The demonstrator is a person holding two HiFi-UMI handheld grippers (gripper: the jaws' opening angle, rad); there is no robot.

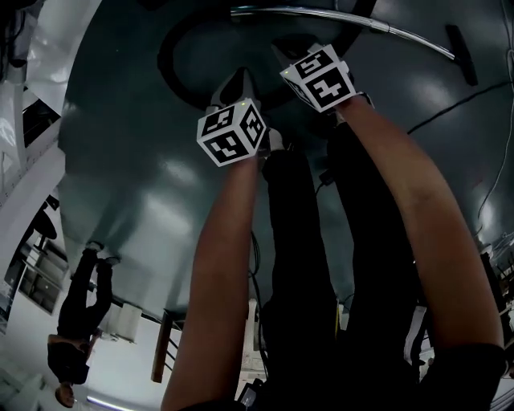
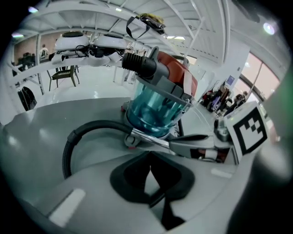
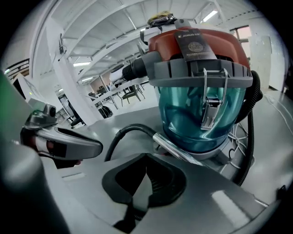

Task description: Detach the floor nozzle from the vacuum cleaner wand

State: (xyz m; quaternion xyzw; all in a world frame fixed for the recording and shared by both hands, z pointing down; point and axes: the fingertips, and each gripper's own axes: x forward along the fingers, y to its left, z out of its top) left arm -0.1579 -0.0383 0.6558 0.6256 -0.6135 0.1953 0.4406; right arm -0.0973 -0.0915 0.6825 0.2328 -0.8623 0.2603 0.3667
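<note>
Both pairs of jaws are shut with nothing in them. We see the left gripper closed tip to tip over bare grey floor in its own view, and the right gripper likewise. No grip on any part of the vacuum.

In the head view both grippers hang side by side, pointing down toward the loop of black hose. The chrome wand runs across the top of the head view. At its far right end sits a dark oblong piece, which we take for the floor nozzle; it's small and dim, so we can't confirm the joint. It looks attached to the wand and lies well apart from both grippers.

The canister, with its teal bin and red top, stands just ahead of the grippers, and the wand passes low in front of it in both gripper views.

Progress, as we judge it: nothing done yet. The nozzle is untouched and, as far as we can tell, on the wand. Left to do: open the jaws, hold the wand with one gripper, take the nozzle with the other, free any catch and pull them apart.
</note>
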